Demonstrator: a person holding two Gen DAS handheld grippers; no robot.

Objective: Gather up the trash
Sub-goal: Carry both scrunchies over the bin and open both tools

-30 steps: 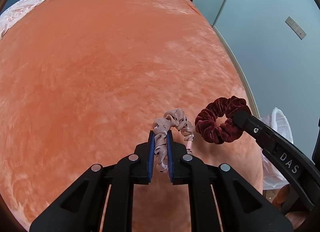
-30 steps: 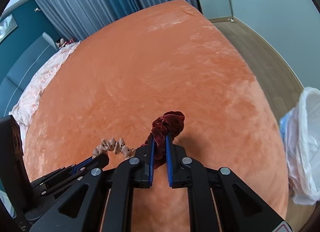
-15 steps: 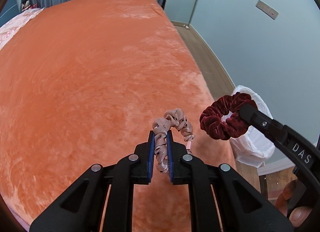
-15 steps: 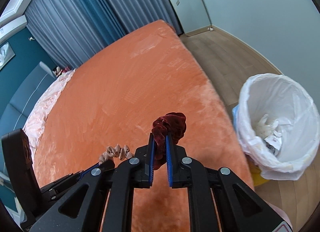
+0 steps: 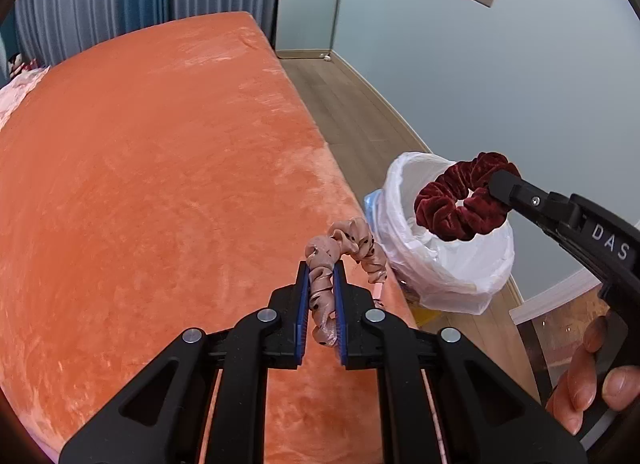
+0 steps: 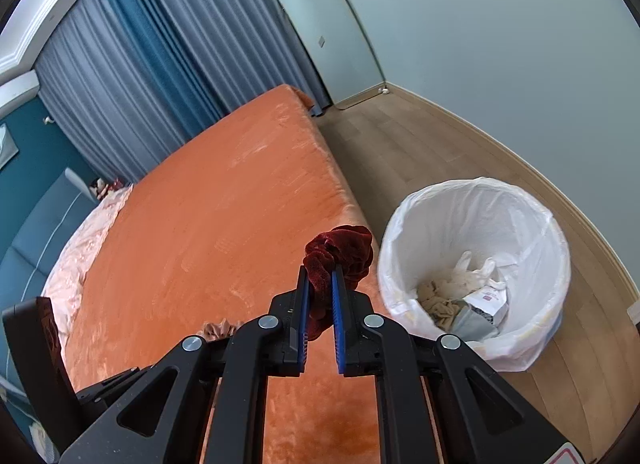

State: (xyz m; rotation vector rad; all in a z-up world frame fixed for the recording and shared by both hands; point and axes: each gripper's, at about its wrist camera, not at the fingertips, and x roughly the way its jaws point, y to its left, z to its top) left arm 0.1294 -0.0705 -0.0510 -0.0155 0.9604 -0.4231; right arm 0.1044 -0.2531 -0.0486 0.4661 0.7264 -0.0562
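My left gripper (image 5: 321, 264) is shut on a beige spotted scrunchie (image 5: 344, 248), held above the right edge of the orange bed (image 5: 160, 167). My right gripper (image 6: 319, 270) is shut on a dark red velvet scrunchie (image 6: 340, 252). In the left wrist view that red scrunchie (image 5: 460, 199) hangs in front of the white-lined trash bin (image 5: 440, 268), pinched by the right gripper (image 5: 496, 183). The bin (image 6: 520, 203) stands on the floor to the right of the bed and holds crumpled paper and wrappers (image 6: 464, 296).
Wooden floor (image 6: 420, 143) runs between the bed and the pale wall (image 6: 520, 63). Blue-grey curtains (image 6: 140, 75) hang behind the bed, with a pink cover (image 6: 80, 240) along its left side. A hand (image 5: 592, 384) grips the right tool's handle.
Both grippers have risen and swung right from over the bed toward its edge, each still clamping its scrunchie. The trash bin has come fully into view on the right.
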